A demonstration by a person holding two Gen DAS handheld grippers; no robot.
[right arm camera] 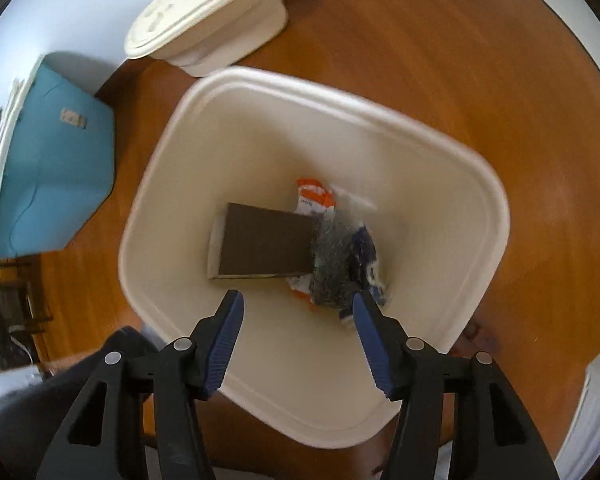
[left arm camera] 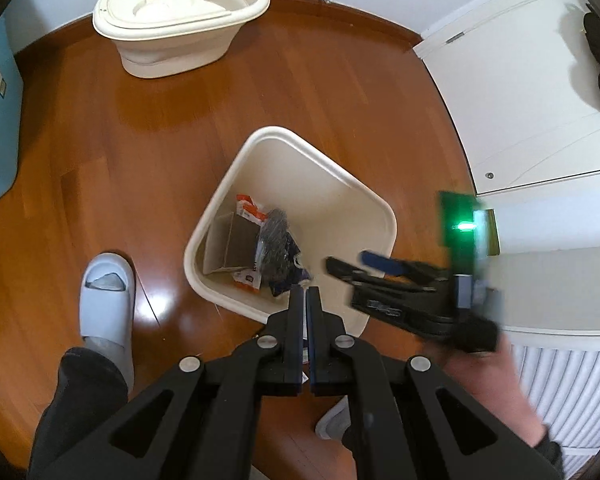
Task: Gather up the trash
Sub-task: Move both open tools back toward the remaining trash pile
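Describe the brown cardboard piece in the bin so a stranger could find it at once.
On the wooden floor stands a cream bin. At its bottom lies the cardboard, flat, brown and rectangular, left of the crumpled wrappers. It is the only plain, stiff, unprinted piece there.

I'm looking down at a glossy wooden floor (left arm camera: 260, 80) throwing back light. I'm seeing a smooth, matt cream plastic waste bin (right arm camera: 452, 152) holding a flat brown cardboard piece (right arm camera: 264, 246), a crinkled silvery foil wrapper (right arm camera: 330, 268) and an orange-and-white paper packet (right arm camera: 312, 196). My right gripper's ribbed blue pads (right arm camera: 226, 344) are looking rubbery on matt black plastic.
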